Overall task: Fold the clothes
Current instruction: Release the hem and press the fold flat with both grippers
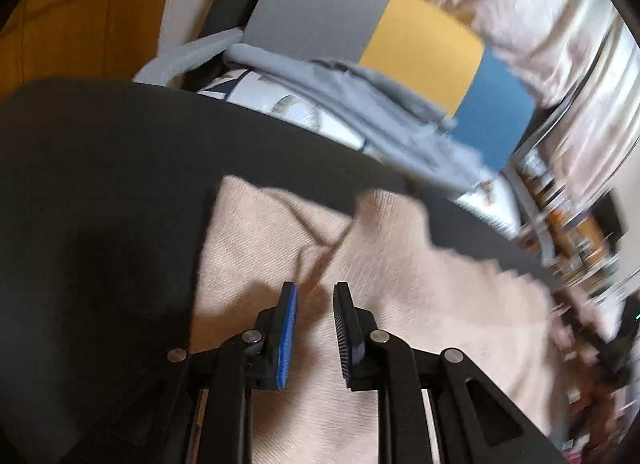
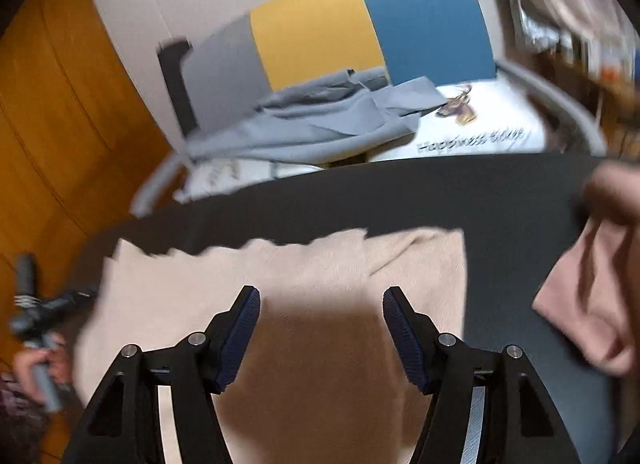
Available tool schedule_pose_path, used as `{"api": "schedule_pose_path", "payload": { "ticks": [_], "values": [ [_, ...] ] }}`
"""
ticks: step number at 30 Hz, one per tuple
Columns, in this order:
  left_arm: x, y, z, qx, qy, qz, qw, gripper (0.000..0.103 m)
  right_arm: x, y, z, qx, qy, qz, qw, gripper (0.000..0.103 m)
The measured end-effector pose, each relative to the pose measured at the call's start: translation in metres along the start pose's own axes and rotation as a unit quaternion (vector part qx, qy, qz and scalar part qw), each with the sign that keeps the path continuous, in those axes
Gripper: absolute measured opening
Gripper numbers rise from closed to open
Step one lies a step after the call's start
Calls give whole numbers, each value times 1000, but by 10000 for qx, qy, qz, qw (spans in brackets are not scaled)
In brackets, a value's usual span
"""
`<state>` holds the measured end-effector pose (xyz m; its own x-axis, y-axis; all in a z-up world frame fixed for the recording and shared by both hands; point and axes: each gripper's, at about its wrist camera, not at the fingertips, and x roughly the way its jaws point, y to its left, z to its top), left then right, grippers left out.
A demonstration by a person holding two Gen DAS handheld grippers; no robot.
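A beige knit garment [image 1: 400, 284] lies spread flat on the dark table [image 1: 100, 204]. My left gripper [image 1: 316, 292] hovers just above its cloth, near its left edge, pads a narrow gap apart with nothing between them. In the right wrist view the same beige garment [image 2: 280, 264] fills the near table, and my right gripper [image 2: 322, 296] stands wide open over it, holding nothing. Its shadow falls on the cloth below. A pink cloth [image 2: 592, 304] lies bunched at the right on the table [image 2: 480, 192].
Behind the table stands a chair with a grey, yellow and blue back [image 2: 320, 36], piled with a grey garment [image 2: 320, 120] and a white printed one [image 2: 480, 128]. A hand [image 2: 36, 368] grips a grey handle at the left edge. The floor [image 2: 48, 124] is orange wood.
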<state>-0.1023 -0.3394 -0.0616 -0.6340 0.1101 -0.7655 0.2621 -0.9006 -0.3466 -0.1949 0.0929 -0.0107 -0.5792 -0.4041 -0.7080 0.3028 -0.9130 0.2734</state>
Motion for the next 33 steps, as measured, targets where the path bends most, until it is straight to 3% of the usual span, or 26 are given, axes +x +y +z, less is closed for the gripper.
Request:
{"api": "schedule_pose_path", "payload": {
  "ticks": [3, 7, 9, 13, 15, 18, 20, 21, 22, 25, 29, 33],
  "values": [
    [9, -1, 1, -117, 74, 53, 9999, 18, 24, -6, -1, 206, 368, 138, 9990, 65],
    [9, 2, -5, -141, -81, 221, 9996, 19, 40, 0, -3, 124, 522, 92, 9985, 25],
    [8, 1, -10, 25, -210, 427, 9989, 20, 34, 6, -10, -77, 577, 4, 9983, 12],
    [6, -6, -23, 584, -584, 915, 9924, 28, 7, 15, -1, -113, 40, -214, 9997, 4],
    [6, -5, -25, 632, -654, 997, 9909, 29, 8, 10, 3, -89, -31, -526, 9986, 4],
    [4, -2, -23, 555, -609, 985, 9917, 30, 25, -5, -6, 175, 319, -528, 9979, 8],
    [-4, 2, -22, 514, -634, 997, 9917, 29, 23, -14, -13, 380, 275, -590, 9972, 26],
    [-9, 4, -21, 482, -684, 1002, 9914, 29, 7, -14, -14, 519, -64, -620, 9967, 38],
    [-13, 7, -21, 411, -751, 958, 9917, 29, -7, -12, -15, 601, -373, -533, 9961, 41],
    [-17, 12, -16, 128, -822, 715, 9940, 29, -27, 19, -17, 52, -790, -277, 9965, 41],
    [-3, 5, -8, 66, -449, 561, 9974, 28, 9, 69, -26, -1084, -299, -130, 9936, 38],
    [2, -12, -12, 431, -379, 594, 9966, 28, 43, 74, -44, -1214, -137, -545, 9910, 40]
  ]
}}
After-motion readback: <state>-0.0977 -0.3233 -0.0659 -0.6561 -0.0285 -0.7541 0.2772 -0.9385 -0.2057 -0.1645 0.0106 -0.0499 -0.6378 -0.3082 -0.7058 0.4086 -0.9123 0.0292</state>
